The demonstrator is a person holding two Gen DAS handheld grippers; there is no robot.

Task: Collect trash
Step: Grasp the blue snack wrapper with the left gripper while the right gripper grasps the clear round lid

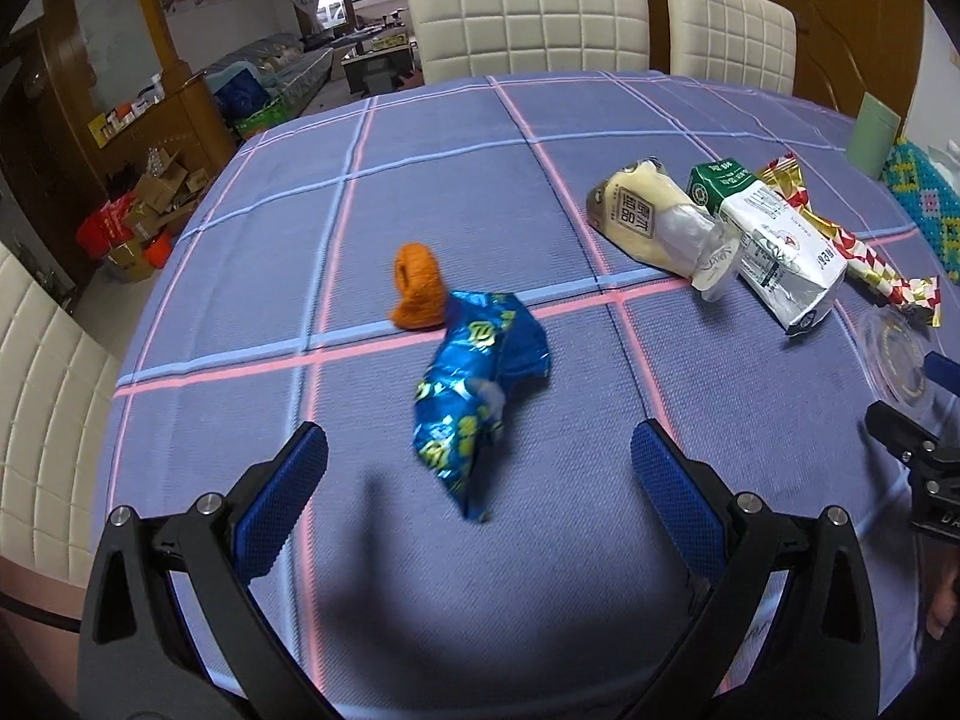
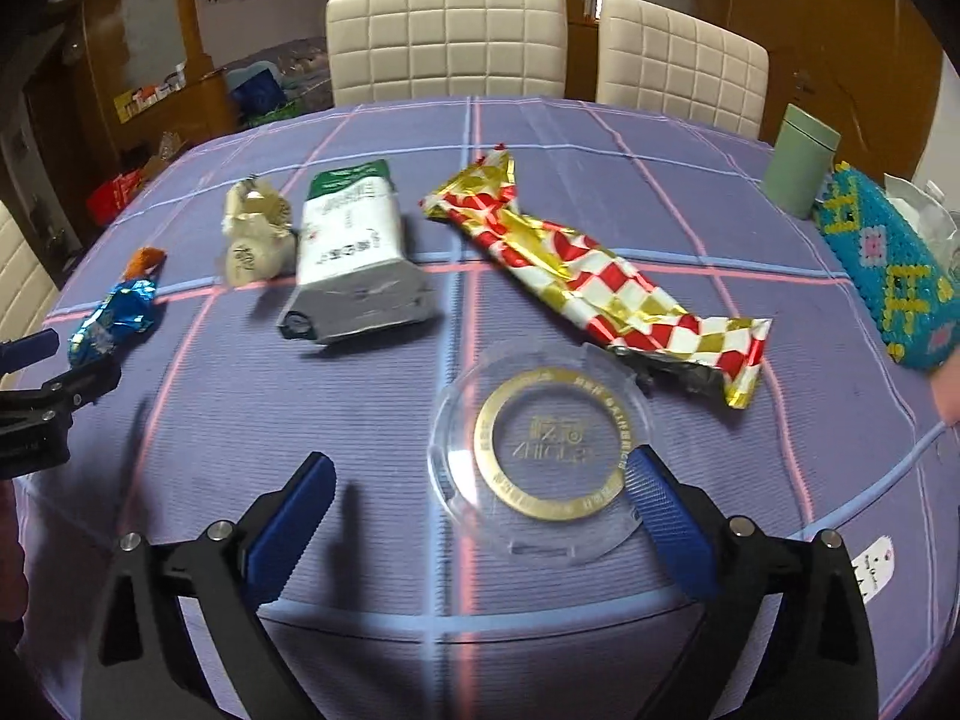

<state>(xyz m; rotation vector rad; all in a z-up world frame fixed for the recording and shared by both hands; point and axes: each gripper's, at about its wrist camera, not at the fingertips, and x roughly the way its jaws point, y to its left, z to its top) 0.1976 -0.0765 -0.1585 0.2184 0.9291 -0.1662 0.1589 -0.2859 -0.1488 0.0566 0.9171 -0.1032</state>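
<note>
While both grippers hang spread and empty over the checked tablecloth (image 1: 600, 120), the left gripper (image 1: 479, 468) is, I judge, approaching the blue foil wrapper (image 1: 474, 384) at its twelve o'clock, and must descend and pinch it, the right gripper (image 2: 480, 498) the clear plastic lid (image 2: 540, 456).

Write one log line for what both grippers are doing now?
left gripper: open, above blue wrapper | right gripper: open, at clear lid | nothing held
</note>
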